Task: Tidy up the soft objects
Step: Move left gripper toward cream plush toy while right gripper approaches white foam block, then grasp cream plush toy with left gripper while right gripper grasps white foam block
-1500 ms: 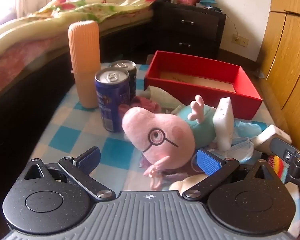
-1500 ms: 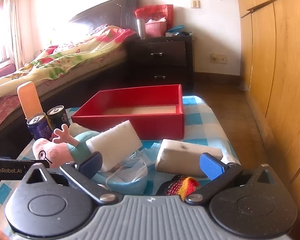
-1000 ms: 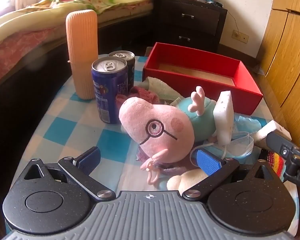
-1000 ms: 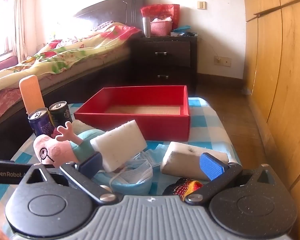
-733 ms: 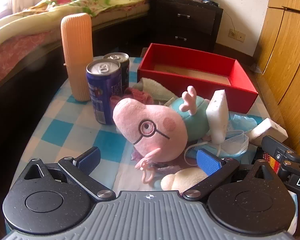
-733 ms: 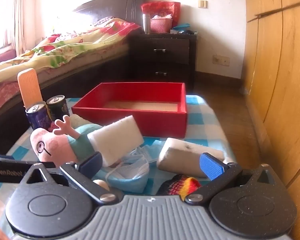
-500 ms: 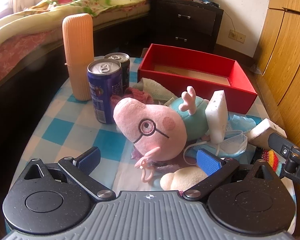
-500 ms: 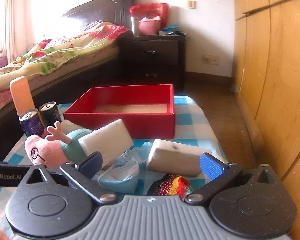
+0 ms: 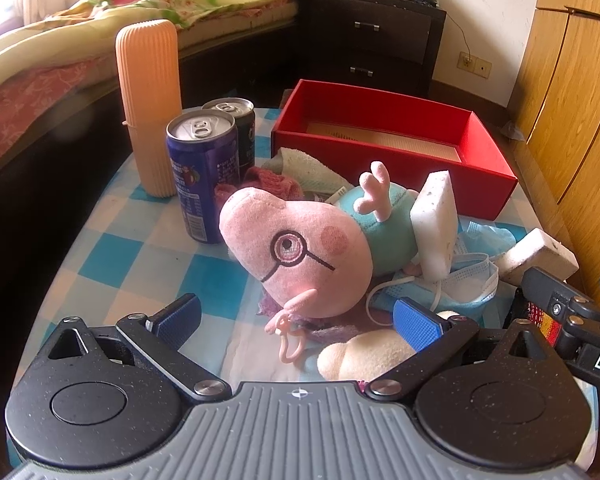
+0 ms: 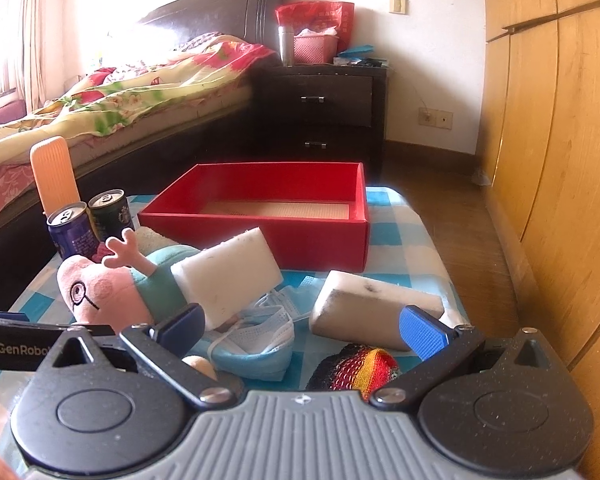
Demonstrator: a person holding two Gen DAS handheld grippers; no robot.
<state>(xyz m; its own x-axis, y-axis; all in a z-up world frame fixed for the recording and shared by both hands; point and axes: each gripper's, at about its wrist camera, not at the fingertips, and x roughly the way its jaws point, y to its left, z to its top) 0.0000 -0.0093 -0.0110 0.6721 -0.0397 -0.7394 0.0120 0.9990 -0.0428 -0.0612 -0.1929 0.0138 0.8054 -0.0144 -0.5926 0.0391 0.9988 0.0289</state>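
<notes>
Count on the checked table [image 9: 112,258]: one pig plush [image 9: 300,252] lying mid-table, two white sponges [image 10: 226,276], two cans [image 9: 202,176], one red box [image 10: 276,216] behind. Left gripper [image 9: 296,320] and right gripper [image 10: 302,330] both gape, empty.

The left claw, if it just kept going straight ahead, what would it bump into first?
Most likely the pink pig plush: its head lies right ahead of the open left claw, between the blue pads. Depth is hard to judge, so the cream plush lower down could touch first.

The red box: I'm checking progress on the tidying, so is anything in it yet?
Empty as far as visible. The red box shows only its bare tan floor in both views; the near wall hides the front strip.
</notes>
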